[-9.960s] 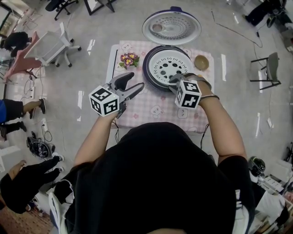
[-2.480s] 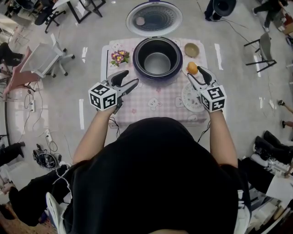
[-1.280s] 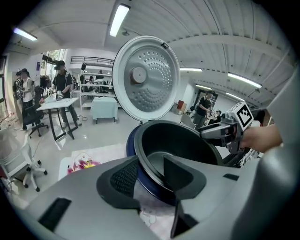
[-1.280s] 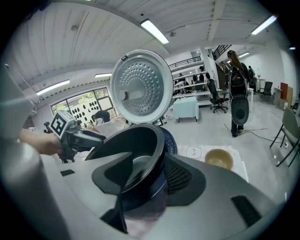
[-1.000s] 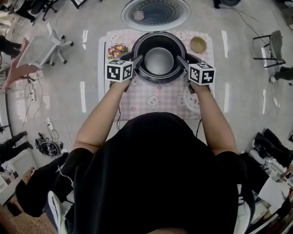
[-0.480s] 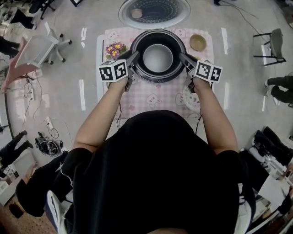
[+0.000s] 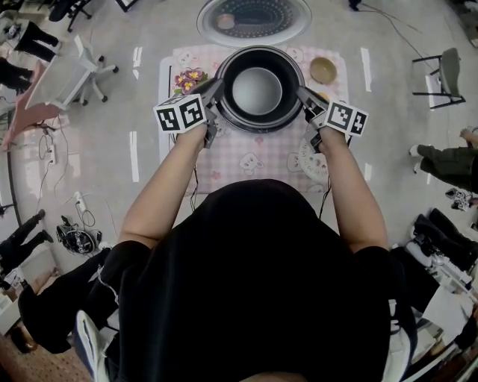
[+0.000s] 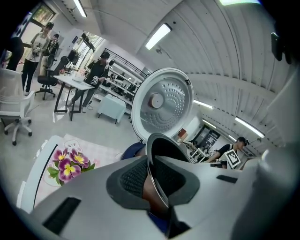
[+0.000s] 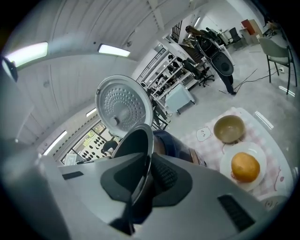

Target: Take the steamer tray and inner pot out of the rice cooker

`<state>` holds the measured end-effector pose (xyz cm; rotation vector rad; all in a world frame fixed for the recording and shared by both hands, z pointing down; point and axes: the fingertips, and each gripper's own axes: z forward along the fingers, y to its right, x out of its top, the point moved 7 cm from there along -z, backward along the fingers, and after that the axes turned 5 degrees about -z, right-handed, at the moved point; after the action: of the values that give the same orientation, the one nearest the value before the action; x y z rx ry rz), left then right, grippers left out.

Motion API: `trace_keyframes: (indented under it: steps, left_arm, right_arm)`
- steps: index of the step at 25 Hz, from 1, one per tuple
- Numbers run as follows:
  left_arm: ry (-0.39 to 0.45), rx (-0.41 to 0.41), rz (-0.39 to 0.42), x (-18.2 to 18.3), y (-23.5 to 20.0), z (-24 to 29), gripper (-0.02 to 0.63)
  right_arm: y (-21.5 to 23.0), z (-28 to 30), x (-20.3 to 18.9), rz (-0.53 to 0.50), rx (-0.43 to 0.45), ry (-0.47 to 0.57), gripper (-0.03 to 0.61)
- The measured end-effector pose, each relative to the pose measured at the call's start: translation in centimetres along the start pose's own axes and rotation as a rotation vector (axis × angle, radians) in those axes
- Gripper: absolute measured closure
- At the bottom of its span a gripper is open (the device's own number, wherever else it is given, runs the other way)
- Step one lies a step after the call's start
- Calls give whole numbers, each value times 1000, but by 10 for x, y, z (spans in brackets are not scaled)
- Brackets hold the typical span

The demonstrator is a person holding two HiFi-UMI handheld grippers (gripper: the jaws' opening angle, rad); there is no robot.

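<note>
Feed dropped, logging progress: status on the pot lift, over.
Just closed on inner pot rim, opposite sides: left claw, right claw. On table already: steamer tray. Path clear, lid open.

Dark inner pot point(image 7: 258, 89), grey floor, upright in purple rice cooker point(image 7: 258, 127), rim pinched by left gripper point(image 7: 216, 88) and right gripper point(image 7: 301, 92), lid point(image 7: 254, 16) open, white perforated steamer tray point(image 7: 308, 160) flat beside cooker
</note>
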<state>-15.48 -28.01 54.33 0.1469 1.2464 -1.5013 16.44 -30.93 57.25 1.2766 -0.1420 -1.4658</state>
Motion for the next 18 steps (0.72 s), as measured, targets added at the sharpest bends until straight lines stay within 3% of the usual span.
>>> trace_keyframes:
  steps: [10, 18]
  left_arm:
    - [73, -57, 0, 18, 23, -25, 557]
    - [152, -134, -9, 31, 35, -73, 558]
  right_arm:
    - [-33, -25, 20, -41, 36, 72, 534]
    - [-88, -44, 21, -96, 55, 133, 535]
